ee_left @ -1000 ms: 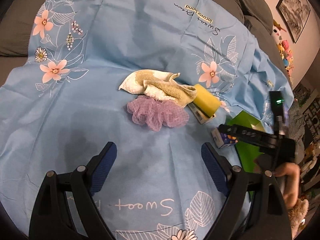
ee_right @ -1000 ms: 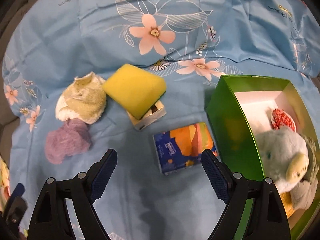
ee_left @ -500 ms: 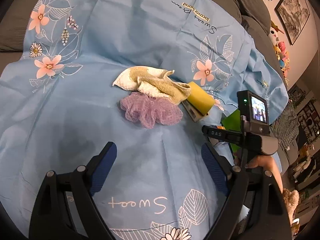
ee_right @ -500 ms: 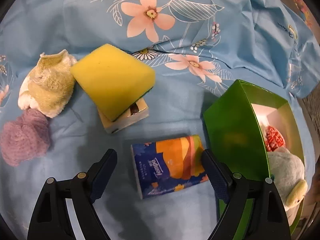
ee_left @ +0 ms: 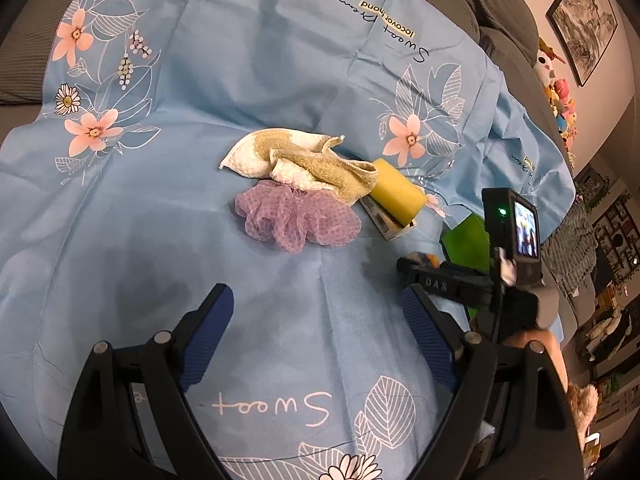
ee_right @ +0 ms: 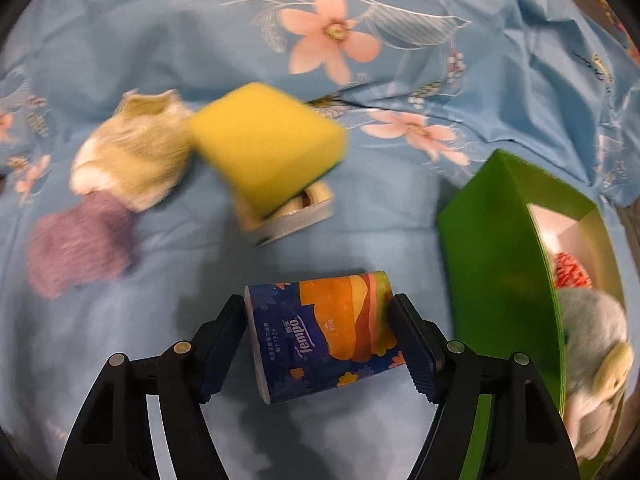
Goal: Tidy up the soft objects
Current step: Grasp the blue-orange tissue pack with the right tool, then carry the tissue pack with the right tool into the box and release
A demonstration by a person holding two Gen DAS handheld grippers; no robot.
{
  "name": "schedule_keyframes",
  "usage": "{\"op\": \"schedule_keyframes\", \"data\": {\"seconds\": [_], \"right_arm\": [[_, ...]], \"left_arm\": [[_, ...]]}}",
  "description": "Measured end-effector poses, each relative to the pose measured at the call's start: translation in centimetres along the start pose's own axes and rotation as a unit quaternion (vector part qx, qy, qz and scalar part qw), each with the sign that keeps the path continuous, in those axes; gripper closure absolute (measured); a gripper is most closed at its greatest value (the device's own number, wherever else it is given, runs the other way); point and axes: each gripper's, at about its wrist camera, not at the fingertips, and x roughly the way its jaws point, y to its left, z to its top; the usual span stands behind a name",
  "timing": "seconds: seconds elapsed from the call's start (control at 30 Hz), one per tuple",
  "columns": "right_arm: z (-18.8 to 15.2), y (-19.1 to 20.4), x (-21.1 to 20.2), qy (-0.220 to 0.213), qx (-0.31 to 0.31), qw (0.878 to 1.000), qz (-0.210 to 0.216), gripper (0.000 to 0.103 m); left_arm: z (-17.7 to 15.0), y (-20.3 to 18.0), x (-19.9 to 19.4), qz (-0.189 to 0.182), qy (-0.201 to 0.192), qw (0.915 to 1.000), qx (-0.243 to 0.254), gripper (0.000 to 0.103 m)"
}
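Observation:
My right gripper (ee_right: 320,344) is shut on a blue-and-orange Tempo tissue pack (ee_right: 324,336), with both pads against its sides, just left of the green box (ee_right: 496,252). The box holds a grey plush toy (ee_right: 592,344) and a red-and-white ball (ee_right: 570,276). A yellow sponge (ee_right: 264,148) leans on a small carton (ee_right: 296,216). A beige towel (ee_right: 136,160) and a purple bath pouf (ee_right: 80,240) lie to the left. My left gripper (ee_left: 316,320) is open and empty above the blue cloth, short of the pouf (ee_left: 296,216), the towel (ee_left: 304,164) and the sponge (ee_left: 396,192).
A blue floral cloth (ee_left: 240,80) covers a grey sofa (ee_left: 500,0). In the left wrist view the right gripper's body and camera (ee_left: 512,232) stand at the right, in front of the green box (ee_left: 464,236). Framed pictures and small toys are at the far right.
My right gripper has moved down and forward onto the tissue pack and closed on it. My left gripper has stayed open and shifted only slightly.

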Motion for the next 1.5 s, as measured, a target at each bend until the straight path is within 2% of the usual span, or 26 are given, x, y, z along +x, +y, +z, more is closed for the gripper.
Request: {"op": "schedule_keyframes", "data": {"seconds": [0.13,0.23,0.37,0.47,0.67,0.7,0.77,0.83,0.97,1.0,1.07,1.23,1.3,1.4,1.5], "right_arm": [[-1.4,3.0,-1.4,0.015,-0.027,0.997,0.064,0.028],[-1.9,4.3,-2.5,0.016,-0.024,0.995,0.098,0.028],[-2.2,3.9,-3.9,0.0,0.002,0.992,0.124,0.026],[-2.2,2.7,-4.2,-0.009,0.022,0.992,0.126,0.024],[-2.3,0.8,-3.4,0.004,0.071,0.981,0.179,0.024],[-2.3,1.0,-3.0,0.006,0.071,0.98,0.186,0.026],[-2.3,1.2,-2.5,0.014,0.07,0.981,0.182,0.031],[-2.3,1.5,-1.7,0.028,0.07,0.98,0.185,0.038],[-2.4,1.5,-0.3,0.049,0.073,0.978,0.188,0.046],[-2.3,1.5,-0.1,0.051,0.077,0.976,0.197,0.046],[-2.2,1.6,0.0,0.05,0.077,0.975,0.2,0.047],[-2.0,0.6,-1.3,0.032,0.088,0.972,0.216,0.052],[-1.6,-0.7,-3.1,0.004,0.099,0.969,0.224,0.052],[-1.3,-2.3,-6.1,-0.055,0.105,0.971,0.208,0.052],[-1.5,-4.7,-8.0,-0.085,0.133,0.966,0.204,0.052]], "left_arm": [[0.0,0.2,0.0,0.002,0.0,1.0,-0.004,0.017],[0.0,0.5,0.0,0.005,0.002,0.9999,-0.01,0.017],[0.0,0.8,0.0,0.006,0.001,0.9999,-0.016,0.017],[-0.2,0.5,0.4,0.008,0.006,0.9999,-0.013,0.017],[-1.8,-1.1,3.7,0.003,0.046,0.9989,0.001,0.019],[-2.3,-1.6,4.4,0.003,0.056,0.9984,0.008,0.02],[-3.0,-2.7,6.0,-0.005,0.073,0.9971,0.021,0.03],[-3.4,-3.2,6.9,-0.006,0.079,0.9965,0.025,0.043],[-3.9,-4.2,9.1,-0.017,0.089,0.995,0.042,0.047],[-4.0,-4.4,9.3,-0.02,0.083,0.9952,0.048,0.054],[-3.9,-4.8,9.5,-0.032,0.079,0.995,0.052,0.055],[-3.5,-6.1,9.1,-0.01,0.064,0.9942,0.086,0.059],[-3.0,-7.2,8.5,-0.007,0.053,0.9938,0.098,0.059],[-1.7,-9.4,7.3,-0.023,0.021,0.994,0.105,0.059],[-0.7,-12.0,6.9,-0.039,0.003,0.9929,0.112,0.059]]}}
